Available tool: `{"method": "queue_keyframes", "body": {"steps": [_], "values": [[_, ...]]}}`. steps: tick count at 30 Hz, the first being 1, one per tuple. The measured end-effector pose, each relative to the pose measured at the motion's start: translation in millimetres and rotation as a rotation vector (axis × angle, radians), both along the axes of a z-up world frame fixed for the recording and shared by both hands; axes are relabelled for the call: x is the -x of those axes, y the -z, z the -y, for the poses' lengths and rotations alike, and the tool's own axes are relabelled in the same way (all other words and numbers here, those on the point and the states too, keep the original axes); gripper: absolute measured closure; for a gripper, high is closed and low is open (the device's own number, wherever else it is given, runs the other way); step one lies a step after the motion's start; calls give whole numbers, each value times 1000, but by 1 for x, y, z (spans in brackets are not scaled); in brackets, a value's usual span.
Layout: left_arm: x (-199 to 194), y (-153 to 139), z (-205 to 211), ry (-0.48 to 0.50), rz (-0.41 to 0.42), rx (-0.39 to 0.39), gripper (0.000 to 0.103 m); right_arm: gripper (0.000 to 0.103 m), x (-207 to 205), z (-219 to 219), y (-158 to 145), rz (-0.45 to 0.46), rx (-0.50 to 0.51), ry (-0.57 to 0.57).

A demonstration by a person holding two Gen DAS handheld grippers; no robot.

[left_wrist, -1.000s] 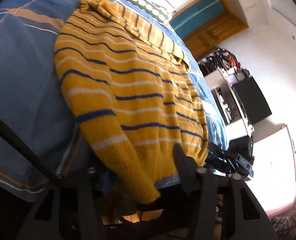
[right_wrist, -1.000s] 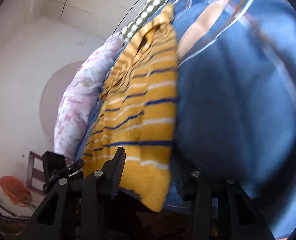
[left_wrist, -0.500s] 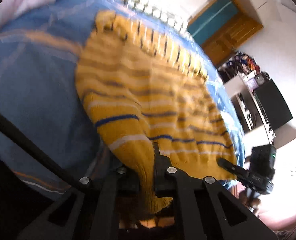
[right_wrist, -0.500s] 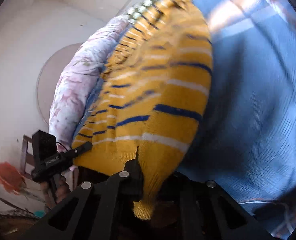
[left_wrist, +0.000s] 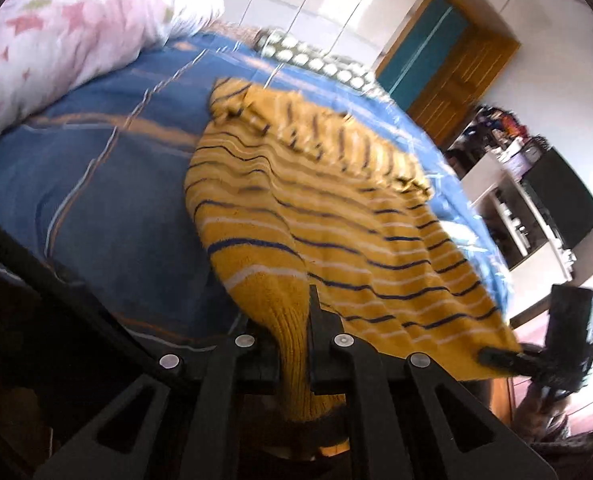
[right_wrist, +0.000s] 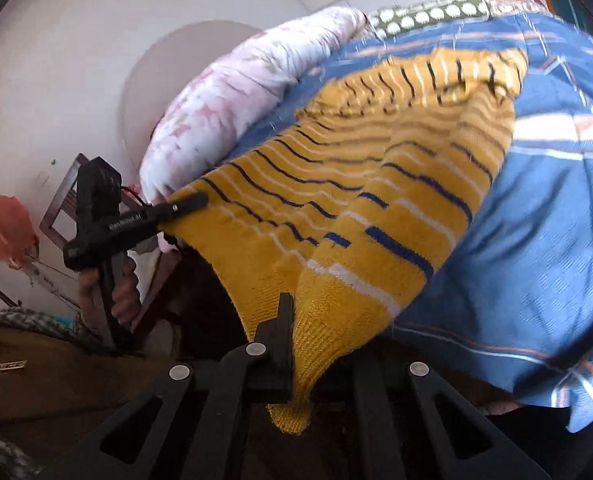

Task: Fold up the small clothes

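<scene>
1. Left wrist view: my left gripper (left_wrist: 298, 354) has its jaws clamped narrow on the ribbed hem corner of the mustard-yellow knitted sweater with navy and white stripes (left_wrist: 308, 216). The sweater lies across the blue striped bedspread (left_wrist: 108, 184), its collar end far from me and its near edge raised off the bed. At the lower right, my right gripper (left_wrist: 496, 358) pinches the other hem corner.

2. Still in that view, the room: a pink star-patterned duvet (left_wrist: 64, 36) is bunched at the far left, a teal and wooden door (left_wrist: 440, 60) stands beyond the bed, and a white shelf unit (left_wrist: 508, 204) is at the right, beside a dark screen (left_wrist: 560, 200).

3. Right wrist view: here my right gripper (right_wrist: 292, 344) is closed tight on its hem corner, the knit hanging below the jaws. At the left, my hand (right_wrist: 116, 288) carries the left gripper (right_wrist: 194, 200), which bites the opposite corner.

4. I judge this the start of the bottom-to-top fold: both corners are gripped and the hem is up. The next move calls for carrying both corners evenly toward the collar, keeping the hem taut and level, then laying it down squarely.
</scene>
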State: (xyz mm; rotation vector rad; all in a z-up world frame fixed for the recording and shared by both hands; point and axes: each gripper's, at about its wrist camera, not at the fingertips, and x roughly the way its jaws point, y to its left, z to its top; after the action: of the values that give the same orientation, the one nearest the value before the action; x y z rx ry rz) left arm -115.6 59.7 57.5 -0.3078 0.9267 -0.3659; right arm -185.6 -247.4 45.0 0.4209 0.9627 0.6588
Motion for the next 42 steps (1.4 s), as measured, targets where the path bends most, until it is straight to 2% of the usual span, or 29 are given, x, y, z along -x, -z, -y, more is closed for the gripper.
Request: {"method": "queue_keyframes", "body": {"steps": [4, 9, 11, 14, 17, 20, 22, 24, 26, 29, 30, 32, 34, 37, 42], "values": [[-20, -13, 2, 5, 55, -22, 95, 97, -30, -2, -12, 42, 24, 16], [-103, -53, 26, 9, 196, -123, 95, 97, -98, 18, -47, 163, 75, 128], [-150, -59, 33, 4, 201, -143, 94, 97, -134, 29, -59, 189, 72, 190], [-223, -53, 42, -22, 150, -148, 94, 97, -190, 34, -68, 217, 133, 261], [-277, -32, 53, -45, 60, -171, 94, 97, -244, 34, -61, 189, 193, 310], [-321, 2, 56, -55, -40, -180, 94, 97, -287, 36, -42, 131, 240, 334], [-332, 13, 55, -49, -67, -170, 92, 97, -306, 40, -27, 94, 261, 344], [-343, 16, 52, -35, -81, -121, 90, 96, -322, 47, -16, 60, 251, 360], [-352, 18, 42, -24, -105, -18, 83, 94, -338, 60, -4, 10, 200, 386], [-362, 19, 24, -38, -152, 168, 58, 88, -360, 78, 14, -70, 111, 414], [-365, 20, 17, -48, -165, 239, 47, 83, -365, 83, 19, -95, 84, 419], [-368, 21, 3, -73, -183, 365, 37, 73, -375, 91, 30, -142, 18, 436], [-368, 19, -11, -120, -175, 438, 23, 57, -383, 98, 38, -170, -47, 459], [-367, 13, -24, -149, -160, 431, 22, 44, -388, 102, 37, -168, -82, 491], [-350, 4, -32, -154, -162, 348, 22, 40, -394, 107, 18, -136, -20, 530]]}}
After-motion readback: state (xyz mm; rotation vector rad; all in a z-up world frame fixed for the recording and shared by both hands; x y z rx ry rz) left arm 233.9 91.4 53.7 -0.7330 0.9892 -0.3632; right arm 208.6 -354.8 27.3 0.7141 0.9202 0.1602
